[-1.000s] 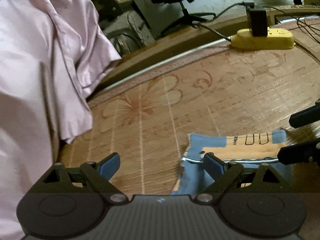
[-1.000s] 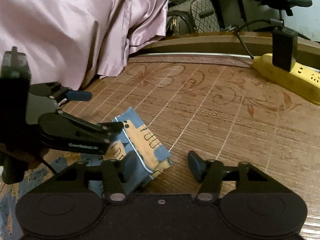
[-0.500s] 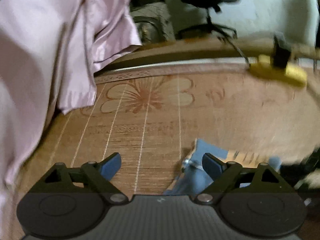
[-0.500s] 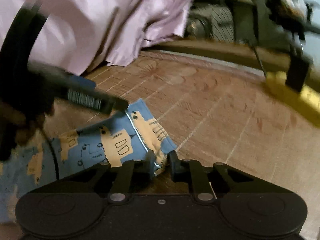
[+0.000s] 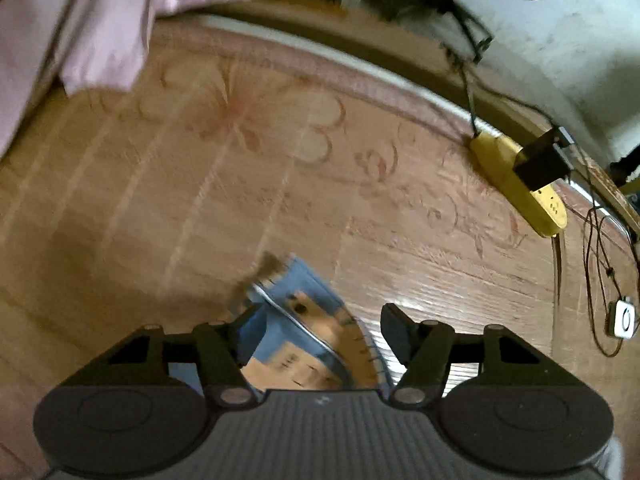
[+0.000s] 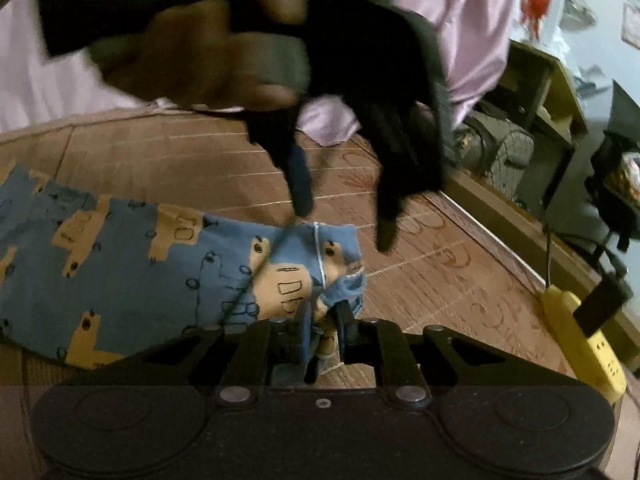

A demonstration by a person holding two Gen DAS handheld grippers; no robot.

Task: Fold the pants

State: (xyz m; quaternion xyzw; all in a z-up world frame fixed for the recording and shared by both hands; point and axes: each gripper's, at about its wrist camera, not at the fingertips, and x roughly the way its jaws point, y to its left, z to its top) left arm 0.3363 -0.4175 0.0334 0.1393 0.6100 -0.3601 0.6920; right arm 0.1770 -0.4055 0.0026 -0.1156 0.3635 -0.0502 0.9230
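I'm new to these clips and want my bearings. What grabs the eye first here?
The blue pants with tan print, spread on the patterned mat, stand out most. The right gripper is shut on their near edge, while the left gripper hangs open just above it, held by a blurred hand. A yellow power strip lies at the mat's far right edge and pink cloth hangs at the far left.

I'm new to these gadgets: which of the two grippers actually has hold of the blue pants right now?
The right gripper: its fingers are pinched shut on the pants at the hem corner. The left gripper is spread open above the cloth, gripping nothing.
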